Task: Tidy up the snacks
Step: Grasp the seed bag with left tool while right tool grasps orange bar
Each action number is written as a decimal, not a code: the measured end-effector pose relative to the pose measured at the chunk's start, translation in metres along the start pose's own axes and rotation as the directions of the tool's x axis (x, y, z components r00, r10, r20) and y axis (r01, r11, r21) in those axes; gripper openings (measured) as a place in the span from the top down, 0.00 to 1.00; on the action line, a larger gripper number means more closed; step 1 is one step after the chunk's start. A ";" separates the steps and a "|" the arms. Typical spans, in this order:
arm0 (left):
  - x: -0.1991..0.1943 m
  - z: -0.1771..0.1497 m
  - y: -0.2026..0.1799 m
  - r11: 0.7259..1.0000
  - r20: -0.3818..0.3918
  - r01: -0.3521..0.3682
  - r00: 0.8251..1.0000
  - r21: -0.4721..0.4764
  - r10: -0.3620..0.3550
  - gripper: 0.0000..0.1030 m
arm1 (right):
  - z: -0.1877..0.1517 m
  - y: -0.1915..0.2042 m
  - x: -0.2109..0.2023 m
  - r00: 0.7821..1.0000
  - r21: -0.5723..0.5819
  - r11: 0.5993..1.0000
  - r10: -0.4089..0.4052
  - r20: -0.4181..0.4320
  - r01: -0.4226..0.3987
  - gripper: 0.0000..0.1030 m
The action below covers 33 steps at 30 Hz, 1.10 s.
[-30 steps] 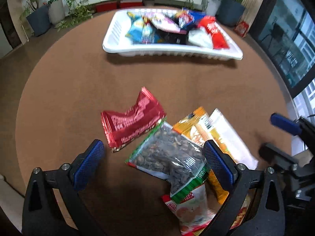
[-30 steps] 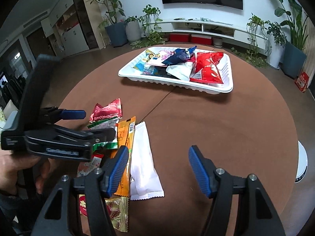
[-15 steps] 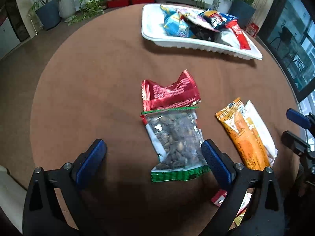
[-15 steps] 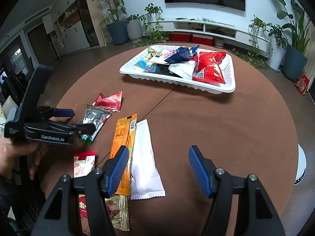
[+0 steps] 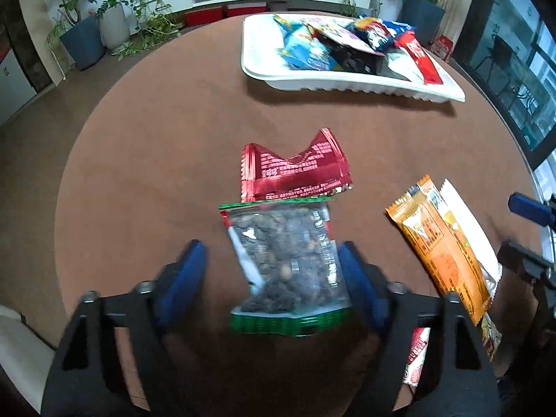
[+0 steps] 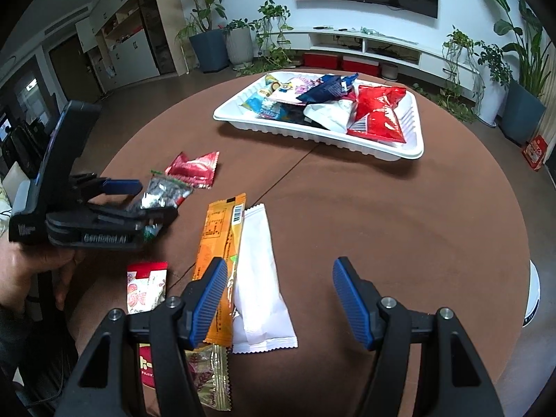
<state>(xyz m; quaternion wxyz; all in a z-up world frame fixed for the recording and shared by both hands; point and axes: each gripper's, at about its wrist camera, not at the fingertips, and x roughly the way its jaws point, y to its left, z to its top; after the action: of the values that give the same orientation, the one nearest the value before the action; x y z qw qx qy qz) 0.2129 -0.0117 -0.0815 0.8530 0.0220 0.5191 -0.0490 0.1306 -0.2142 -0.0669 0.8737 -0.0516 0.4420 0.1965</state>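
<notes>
A clear, green-edged bag of seeds lies on the round brown table, touching a red foil packet beyond it. My left gripper straddles the bag and its jaws are closing; the right pad is at the bag's edge, the left pad still apart from it. The right wrist view shows that left gripper over the seed bag. My right gripper hangs open over bare table, its left finger above an orange packet beside a white packet.
A white tray heaped with several snack bags stands at the far side. A small red-and-white packet and a gold packet lie near the front edge. A hand holds the left gripper. Potted plants ring the room.
The left gripper's jaws have narrowed from wide apart to close around the seed bag, after sliding over so the bag is centred between them. The right gripper has stayed put.
</notes>
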 end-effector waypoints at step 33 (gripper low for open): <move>-0.021 -0.030 0.011 0.993 0.025 0.085 0.996 0.082 -0.087 0.52 | 0.003 0.057 0.035 0.989 -0.103 0.995 -0.001 -0.146 -0.014 0.48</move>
<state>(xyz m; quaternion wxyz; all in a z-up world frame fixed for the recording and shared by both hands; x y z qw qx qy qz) 0.1784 0.0035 -0.0769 0.8559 0.0334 0.5049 -0.1068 0.1291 -0.1509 -0.0878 0.8346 -0.1095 0.4940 0.2178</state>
